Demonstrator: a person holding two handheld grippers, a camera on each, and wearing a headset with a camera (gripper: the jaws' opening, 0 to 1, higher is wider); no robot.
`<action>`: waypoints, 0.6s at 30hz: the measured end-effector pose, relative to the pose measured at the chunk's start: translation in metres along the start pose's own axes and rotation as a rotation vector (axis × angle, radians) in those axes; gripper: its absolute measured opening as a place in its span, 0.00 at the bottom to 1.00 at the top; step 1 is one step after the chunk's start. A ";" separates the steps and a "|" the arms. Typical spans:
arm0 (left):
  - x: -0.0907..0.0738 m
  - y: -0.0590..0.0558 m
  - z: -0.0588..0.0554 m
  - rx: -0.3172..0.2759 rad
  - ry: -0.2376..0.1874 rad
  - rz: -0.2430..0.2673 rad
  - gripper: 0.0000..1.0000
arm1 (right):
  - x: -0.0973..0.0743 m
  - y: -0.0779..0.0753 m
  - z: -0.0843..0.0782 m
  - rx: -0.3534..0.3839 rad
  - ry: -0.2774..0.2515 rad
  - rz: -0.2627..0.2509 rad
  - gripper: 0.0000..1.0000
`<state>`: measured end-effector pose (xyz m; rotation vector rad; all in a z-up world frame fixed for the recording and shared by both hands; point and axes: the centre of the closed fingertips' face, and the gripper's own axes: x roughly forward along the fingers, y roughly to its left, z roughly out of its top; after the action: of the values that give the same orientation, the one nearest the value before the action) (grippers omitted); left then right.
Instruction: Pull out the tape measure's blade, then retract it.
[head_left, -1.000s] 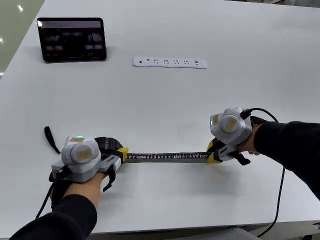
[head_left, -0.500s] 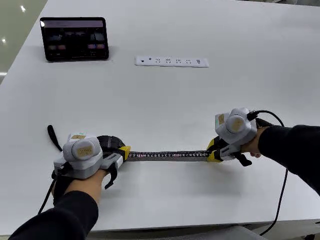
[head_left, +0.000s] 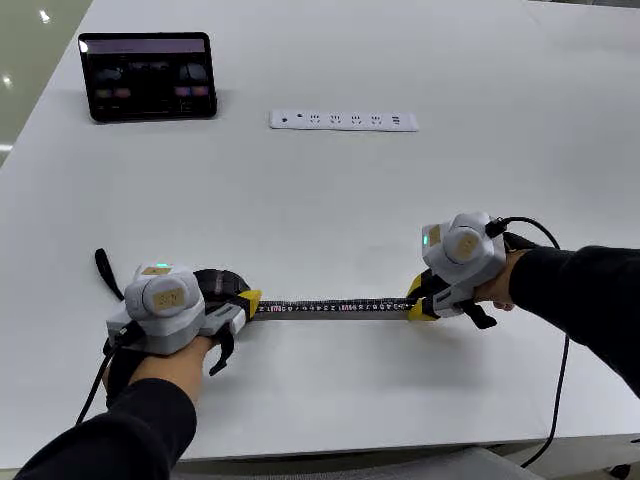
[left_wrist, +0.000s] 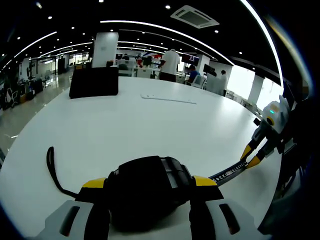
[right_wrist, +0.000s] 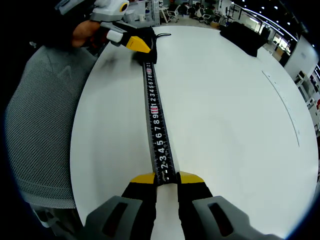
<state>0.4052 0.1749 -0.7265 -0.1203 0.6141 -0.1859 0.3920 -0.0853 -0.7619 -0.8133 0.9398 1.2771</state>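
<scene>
Tape measure (head_left: 218, 287): black case at 8 o'clock on white surface (head_left: 330, 200), clamped in left claw (head_left: 243, 302). Blade (head_left: 335, 306) extends toward 3 o'clock, its tip pinched in the nearly closed right claw (head_left: 415, 304). Handling advice: pull level and straight, then feed back slowly.

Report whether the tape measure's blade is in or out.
Out: the blade stretches from the case in the left gripper to the right gripper pinching its tip.
</scene>
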 end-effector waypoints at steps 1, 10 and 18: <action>0.000 0.000 0.000 0.000 0.000 0.000 0.60 | 0.000 0.000 0.000 -0.001 0.001 0.000 0.11; -0.002 -0.001 0.000 -0.001 0.001 0.000 0.60 | 0.002 0.001 0.004 -0.009 0.001 -0.001 0.11; -0.001 -0.001 0.000 -0.003 0.002 0.000 0.60 | 0.004 0.000 0.008 0.003 -0.005 0.001 0.11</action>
<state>0.4044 0.1743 -0.7262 -0.1235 0.6160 -0.1853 0.3933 -0.0765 -0.7621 -0.8076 0.9377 1.2775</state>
